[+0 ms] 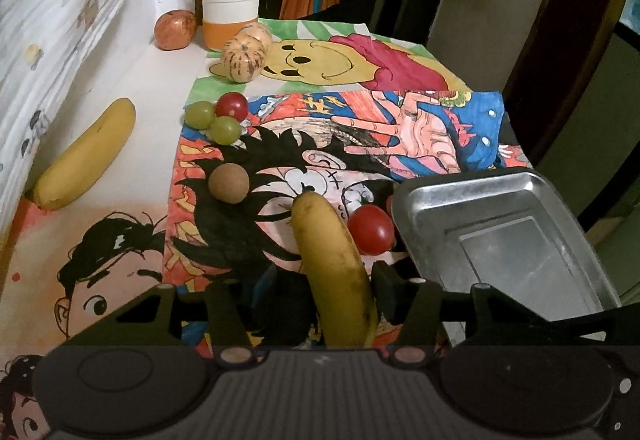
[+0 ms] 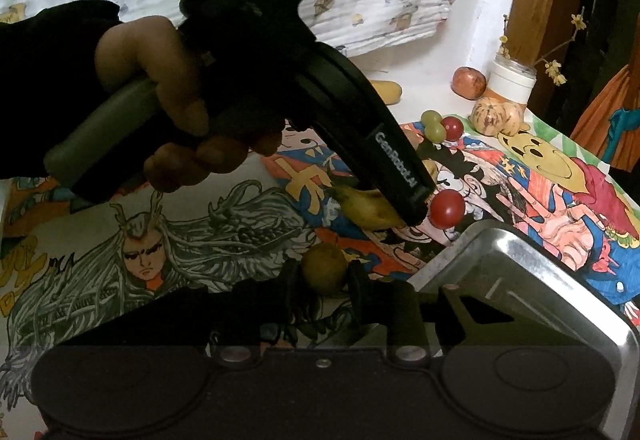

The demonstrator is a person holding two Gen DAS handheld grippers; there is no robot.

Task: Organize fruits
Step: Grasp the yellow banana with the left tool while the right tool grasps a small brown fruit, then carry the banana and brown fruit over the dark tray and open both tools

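Two grippers on fruit beside the tray.
Left wrist: left gripper (image 1: 320, 280) half closed around banana (image 1: 334, 272), pad contact unclear; tray (image 1: 432, 196) at 3 o'clock. Right wrist: right gripper (image 2: 324, 292) clamped on brown fruit (image 2: 323, 267); tomato (image 2: 447, 209) at 1 o'clock.

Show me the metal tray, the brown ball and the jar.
Metal tray (image 1: 516, 184): left wrist view, on its far rim.
Brown ball (image 1: 229, 183): left wrist view, at its centre.
Jar (image 1: 231, 6): left wrist view, on its white band.
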